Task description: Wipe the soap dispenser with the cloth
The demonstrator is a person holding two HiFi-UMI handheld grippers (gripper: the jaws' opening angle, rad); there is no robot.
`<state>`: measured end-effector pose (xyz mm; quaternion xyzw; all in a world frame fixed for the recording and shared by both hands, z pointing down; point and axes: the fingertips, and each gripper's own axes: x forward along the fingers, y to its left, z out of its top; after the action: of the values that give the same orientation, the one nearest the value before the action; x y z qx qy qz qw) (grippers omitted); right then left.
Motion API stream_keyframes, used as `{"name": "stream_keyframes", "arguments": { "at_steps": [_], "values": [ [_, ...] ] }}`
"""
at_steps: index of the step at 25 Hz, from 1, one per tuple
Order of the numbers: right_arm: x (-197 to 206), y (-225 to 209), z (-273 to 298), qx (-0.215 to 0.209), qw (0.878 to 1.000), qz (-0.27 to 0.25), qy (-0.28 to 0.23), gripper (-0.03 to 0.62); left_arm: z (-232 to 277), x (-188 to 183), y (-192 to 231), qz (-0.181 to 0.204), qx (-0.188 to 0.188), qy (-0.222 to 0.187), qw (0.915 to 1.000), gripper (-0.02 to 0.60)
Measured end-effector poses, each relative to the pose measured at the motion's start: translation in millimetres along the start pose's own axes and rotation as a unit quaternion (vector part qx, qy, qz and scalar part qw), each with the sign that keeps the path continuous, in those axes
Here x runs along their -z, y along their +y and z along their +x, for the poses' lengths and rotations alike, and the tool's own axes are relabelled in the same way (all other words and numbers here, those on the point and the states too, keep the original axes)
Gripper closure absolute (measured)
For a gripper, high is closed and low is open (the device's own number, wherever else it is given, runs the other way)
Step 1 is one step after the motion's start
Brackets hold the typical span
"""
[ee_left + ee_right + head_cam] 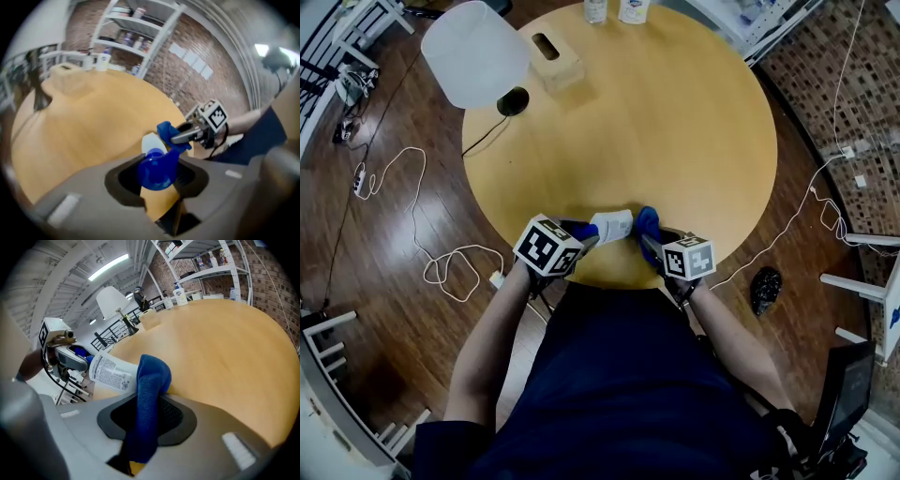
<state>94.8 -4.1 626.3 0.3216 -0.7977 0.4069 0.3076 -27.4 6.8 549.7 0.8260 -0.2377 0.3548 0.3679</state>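
Down at the six o'clock edge of the round table (694, 122), right in front of the person, the soap dispenser (612, 226) lies nearly level between the two tools and looks lifted clear of the wood. The left gripper (584, 236) has its jaws clamped on the blue pump head (157, 169), and the white body (151, 142) sticks out toward the other tool. At three o'clock of the bottle, the right gripper (649, 240) is clenched on a bunched fold of the blue cloth (149, 390), and that wad appears to touch the bottle's far end. Handling call: this looks like a light plastic bottle, stiff enough but smooth and rounded, so it could twist in a hold. The pump neck is a narrow place to carry it by. With the body hanging out as a lever, hard rubbing may swing it, and a hold across the body would likely be steadier. The cloth is soft and limp. Pinched mid-fold it makes a padded nose for rubbing, though its loose ends may flop.
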Motion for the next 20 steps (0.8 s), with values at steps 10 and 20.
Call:
{"name": "stream_keyframes", "arguments": {
  "at_steps": [10, 20],
  "values": [
    [-8.2, 3.8, -19.5, -0.003, 0.999, 0.019, -0.044, 0.493, 24.4, -11.3, -38.3, 0.504, -0.002, 0.274, 0.819, 0.445],
    [-1.6, -14.5, -35.7, 0.004, 0.994, 0.079, -0.074, 0.491, 21.8, -41.4, -39.7, 0.29, -0.099, 0.046, 0.9508, 0.35]
  ]
}}
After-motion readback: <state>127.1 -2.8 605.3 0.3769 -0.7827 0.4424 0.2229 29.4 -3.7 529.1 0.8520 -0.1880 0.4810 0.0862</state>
